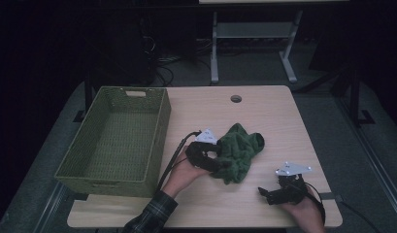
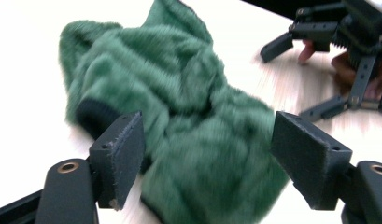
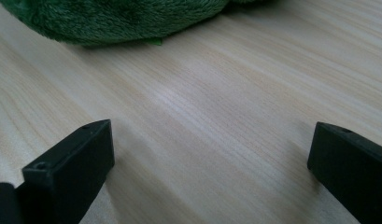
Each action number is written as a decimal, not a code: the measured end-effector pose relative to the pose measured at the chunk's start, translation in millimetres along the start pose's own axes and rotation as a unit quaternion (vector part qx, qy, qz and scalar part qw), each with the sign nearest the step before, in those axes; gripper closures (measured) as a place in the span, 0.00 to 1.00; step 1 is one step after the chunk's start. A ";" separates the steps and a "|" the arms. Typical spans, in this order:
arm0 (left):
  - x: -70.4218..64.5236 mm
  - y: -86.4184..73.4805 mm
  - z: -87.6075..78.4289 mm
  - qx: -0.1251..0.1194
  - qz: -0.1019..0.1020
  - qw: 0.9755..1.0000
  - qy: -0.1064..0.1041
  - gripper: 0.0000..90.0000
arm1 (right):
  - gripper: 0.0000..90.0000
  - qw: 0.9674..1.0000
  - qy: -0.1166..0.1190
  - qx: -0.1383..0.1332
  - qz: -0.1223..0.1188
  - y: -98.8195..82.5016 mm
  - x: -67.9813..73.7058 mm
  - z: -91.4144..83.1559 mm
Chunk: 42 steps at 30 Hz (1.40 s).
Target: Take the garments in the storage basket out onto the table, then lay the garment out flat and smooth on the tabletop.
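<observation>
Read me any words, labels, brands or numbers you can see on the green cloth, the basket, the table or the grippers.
None can be read.
Green cloth: plain fleece, no tag or print in view.
Basket: woven, no label.
Table: bare wood grain, no marks.
Grey plate on the left gripper and grey plate on the right gripper: a few dark specks, too small to read.

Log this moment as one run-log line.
left gripper: jaws open, astride green fleece cloth, pads not pressing | right gripper: jaws open, nothing between, on table | green basket: nothing inside
</observation>
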State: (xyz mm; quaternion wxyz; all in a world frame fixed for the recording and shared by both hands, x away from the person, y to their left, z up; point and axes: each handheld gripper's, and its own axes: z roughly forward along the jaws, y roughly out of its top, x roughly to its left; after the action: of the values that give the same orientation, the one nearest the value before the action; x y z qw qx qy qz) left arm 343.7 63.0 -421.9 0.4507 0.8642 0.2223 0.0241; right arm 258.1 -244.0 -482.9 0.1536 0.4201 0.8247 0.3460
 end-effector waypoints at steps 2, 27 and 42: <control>-0.1 -7.4 -6.3 -0.003 -0.004 1.000 0.004 0.25 | 0.00 1.000 0.000 0.000 0.001 0.0 0.0 0.0; -20.0 -84.4 -20.2 0.036 0.012 0.999 0.036 0.15 | 0.15 0.999 0.030 -0.039 -0.009 37.0 5.4 -15.4; -22.6 -90.1 -19.6 0.058 0.043 0.994 0.077 0.14 | 0.24 0.994 0.082 -0.048 -0.053 95.6 36.4 -7.0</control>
State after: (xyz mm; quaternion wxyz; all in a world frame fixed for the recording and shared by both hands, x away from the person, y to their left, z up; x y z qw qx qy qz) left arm 285.9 113.6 -477.8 0.3794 0.8933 0.2205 0.0969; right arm 288.5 -179.1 -409.6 0.1238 0.3384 0.8380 0.4097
